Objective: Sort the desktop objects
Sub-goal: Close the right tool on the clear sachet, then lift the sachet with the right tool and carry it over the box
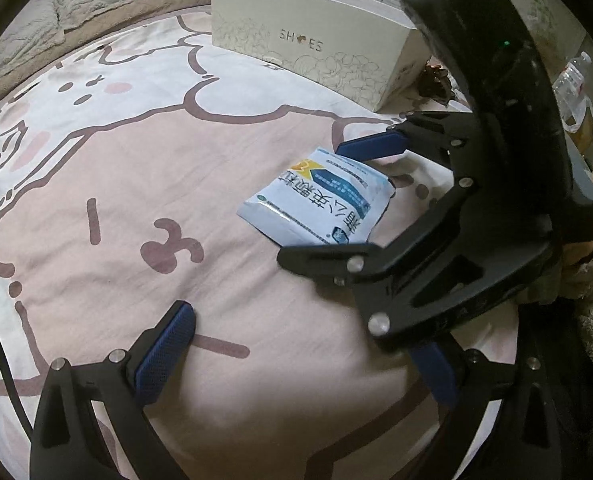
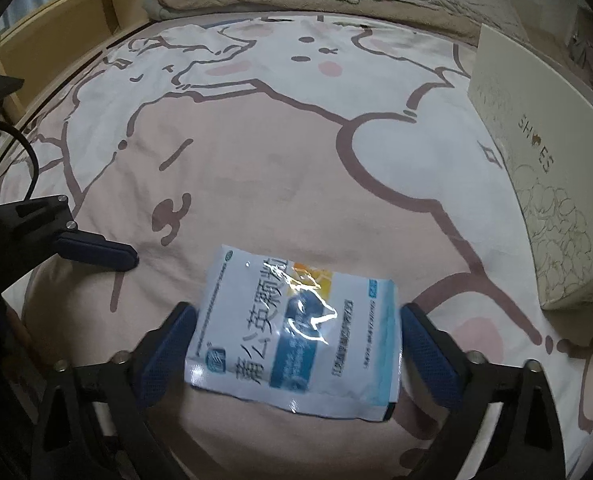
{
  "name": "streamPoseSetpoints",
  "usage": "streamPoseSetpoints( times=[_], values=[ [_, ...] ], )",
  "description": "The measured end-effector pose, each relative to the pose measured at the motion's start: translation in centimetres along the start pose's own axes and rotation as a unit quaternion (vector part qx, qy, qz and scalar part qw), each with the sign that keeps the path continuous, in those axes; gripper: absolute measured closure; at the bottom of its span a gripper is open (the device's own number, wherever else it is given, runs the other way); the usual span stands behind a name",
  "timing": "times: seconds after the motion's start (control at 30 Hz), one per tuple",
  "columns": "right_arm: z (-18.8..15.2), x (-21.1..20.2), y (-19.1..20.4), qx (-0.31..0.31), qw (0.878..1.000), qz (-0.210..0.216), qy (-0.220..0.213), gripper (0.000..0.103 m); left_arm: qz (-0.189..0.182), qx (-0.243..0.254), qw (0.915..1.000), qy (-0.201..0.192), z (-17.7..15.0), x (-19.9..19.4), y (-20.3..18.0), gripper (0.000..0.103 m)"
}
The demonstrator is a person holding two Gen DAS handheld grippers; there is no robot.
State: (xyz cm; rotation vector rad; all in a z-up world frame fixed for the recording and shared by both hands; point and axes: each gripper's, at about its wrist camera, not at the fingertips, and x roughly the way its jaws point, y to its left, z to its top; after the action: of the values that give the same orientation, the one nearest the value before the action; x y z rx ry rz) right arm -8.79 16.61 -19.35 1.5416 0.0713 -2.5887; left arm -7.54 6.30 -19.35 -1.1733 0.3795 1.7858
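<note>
left wrist view: our left gripper point(image 1: 300, 352) hangs with jaws apart over bare bedsheet point(image 1: 108, 184), holding nothing; packet point(image 1: 316, 200) lies flat near the shoe box point(image 1: 312, 60) | right wrist view: our right gripper point(image 2: 296, 344) straddles the packet point(image 2: 296, 332), jaws wide, pads point(image 2: 168, 344) at its edges; whether they press we cannot tell, likely lining up a pinch

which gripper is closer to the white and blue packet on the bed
Right. The right gripper straddles the packet, a pad at each side edge. The left gripper stands off beside it, jaws open over bare sheet.
</note>
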Motion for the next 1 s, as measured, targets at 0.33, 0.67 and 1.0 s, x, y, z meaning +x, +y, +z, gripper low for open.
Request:
streamPoseSetpoints(
  times=[0.33, 0.67, 1.0],
  values=[
    [0.4, -1.0, -0.8, 0.010, 1.000, 0.015, -0.011, 0.018, 0.009, -0.004, 0.9999, -0.002, -0.1, -0.2, 0.1, 0.001],
    [1.4, -3.7, -1.9, 0.015, 0.999, 0.029, -0.042, 0.019, -0.003, -0.031, 0.9995, -0.006, 0.6, 0.1, 0.9, 0.001],
    [3.8, -9.8, -5.9, 0.042, 0.992, 0.029, -0.112, 0.019, 0.001, -0.060, 0.9980, -0.023, 1.4, -0.7, 1.8, 0.001]
  ],
)
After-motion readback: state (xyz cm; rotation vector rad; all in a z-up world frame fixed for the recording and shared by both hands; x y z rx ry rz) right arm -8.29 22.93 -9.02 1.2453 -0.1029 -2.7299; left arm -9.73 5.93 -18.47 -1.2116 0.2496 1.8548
